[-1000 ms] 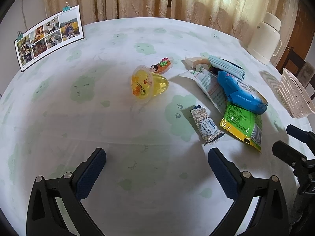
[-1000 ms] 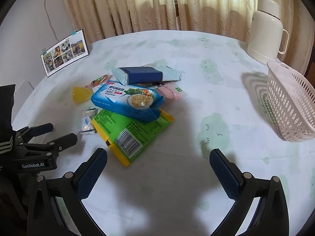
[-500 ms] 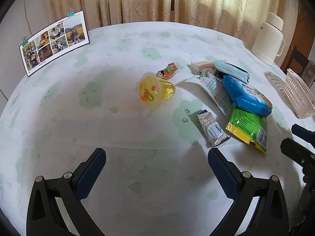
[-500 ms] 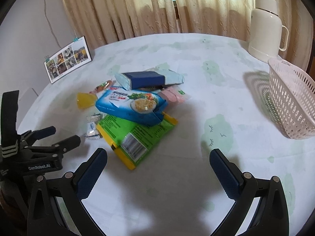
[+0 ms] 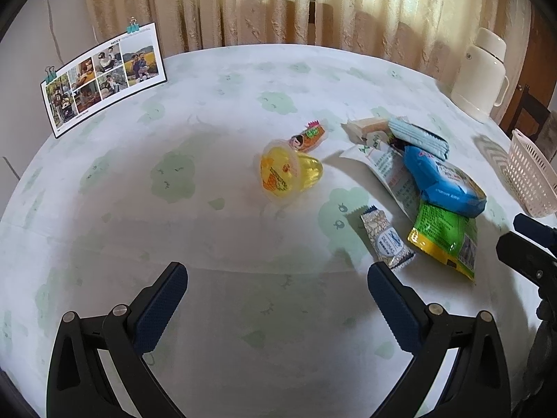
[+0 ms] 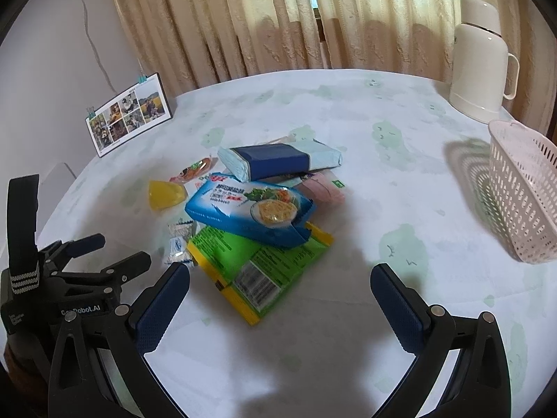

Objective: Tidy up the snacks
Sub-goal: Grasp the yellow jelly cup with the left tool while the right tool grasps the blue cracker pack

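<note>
A pile of snacks lies mid-table: a blue noodle pack (image 6: 250,209) on a green-and-yellow packet (image 6: 257,264), a blue-and-pale wrapped pack (image 6: 278,162) behind, a yellow jelly cup (image 5: 289,174), a small silver wrapper (image 5: 384,240) and a small red-green candy (image 5: 310,136). A white mesh basket (image 6: 522,191) stands at the right. My left gripper (image 5: 276,299) is open and empty, short of the jelly cup and the silver wrapper. My right gripper (image 6: 280,299) is open and empty, just short of the green packet.
A cream thermos jug (image 6: 482,59) stands at the back right. A photo card (image 5: 104,76) stands at the back left. Curtains hang behind the round table (image 5: 174,237). The left gripper shows at the left of the right wrist view (image 6: 104,254).
Both grippers have pulled back and risen a little, so the snacks look smaller and farther. Nothing was picked up; the snacks have not moved.
</note>
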`<state>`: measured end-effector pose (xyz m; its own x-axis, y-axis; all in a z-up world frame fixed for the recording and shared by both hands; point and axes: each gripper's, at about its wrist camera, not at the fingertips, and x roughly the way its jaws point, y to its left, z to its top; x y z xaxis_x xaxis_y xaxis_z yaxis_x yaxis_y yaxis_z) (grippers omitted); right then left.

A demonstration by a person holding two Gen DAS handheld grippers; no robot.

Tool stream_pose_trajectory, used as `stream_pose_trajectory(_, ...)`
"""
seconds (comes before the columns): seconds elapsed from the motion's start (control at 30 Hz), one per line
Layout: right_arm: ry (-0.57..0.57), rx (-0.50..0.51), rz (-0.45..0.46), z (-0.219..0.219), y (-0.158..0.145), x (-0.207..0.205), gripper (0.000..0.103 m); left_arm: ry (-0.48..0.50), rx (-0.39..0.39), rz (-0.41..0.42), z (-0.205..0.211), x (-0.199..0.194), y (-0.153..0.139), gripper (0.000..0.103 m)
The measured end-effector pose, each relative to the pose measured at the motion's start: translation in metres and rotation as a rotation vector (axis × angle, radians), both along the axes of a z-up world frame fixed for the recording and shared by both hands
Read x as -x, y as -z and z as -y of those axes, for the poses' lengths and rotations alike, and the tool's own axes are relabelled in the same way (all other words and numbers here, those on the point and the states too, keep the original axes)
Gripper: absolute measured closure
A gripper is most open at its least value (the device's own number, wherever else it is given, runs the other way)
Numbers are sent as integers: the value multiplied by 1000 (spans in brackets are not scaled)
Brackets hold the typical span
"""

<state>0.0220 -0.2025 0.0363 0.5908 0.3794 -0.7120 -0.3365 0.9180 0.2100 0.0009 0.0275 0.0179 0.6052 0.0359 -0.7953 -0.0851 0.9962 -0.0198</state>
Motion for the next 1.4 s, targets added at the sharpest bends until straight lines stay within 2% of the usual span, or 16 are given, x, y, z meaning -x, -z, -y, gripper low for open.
stream_pose_trajectory(0.27,-8,-40,5,-8,-7,-13,0,-7,-10,31,-7,-4,-13,0)
stream_pose_trajectory(0.53,-68,6,15,-43,-6,-37,0,-79,-19,63,-33,-18,-28,0)
stream_pose_trajectory(0.73,-71,71,7,-59,9,-56,0,-40,10,41,-30,-42,-22,0)
stream_pose_trajectory(0.93,-56,33,6,-51,14,-59,1,-12,20,-2,-24,-69,-6,2)
stream_pose_trajectory(1.03,-48,3,-3,-42,17,-60,8,-1,27,-9,-23,-76,-1,12)
stream_pose_trajectory(1.1,-50,-25,-6,-36,16,-59,9,6,39,-20,-23,-79,3,26)
stream_pose_trajectory(1.13,-51,-30,-6,-35,17,-59,9,15,61,-25,-23,-79,5,29)
stream_pose_trajectory(1.17,-53,-32,-5,-34,17,-58,10,24,83,-31,-24,-80,7,38)
stream_pose_trajectory(1.23,-54,-32,6,-33,17,-55,12,25,64,-20,-22,-79,7,47)
stream_pose_trajectory(1.27,-55,-34,15,-32,15,-52,14,30,62,-18,-21,-78,7,60)
stream_pose_trajectory(1.3,-56,-37,21,-32,14,-51,14,31,61,-15,-21,-77,7,63)
stream_pose_trajectory(1.4,-54,-58,32,-27,12,-47,17,32,66,-8,-22,-74,7,63)
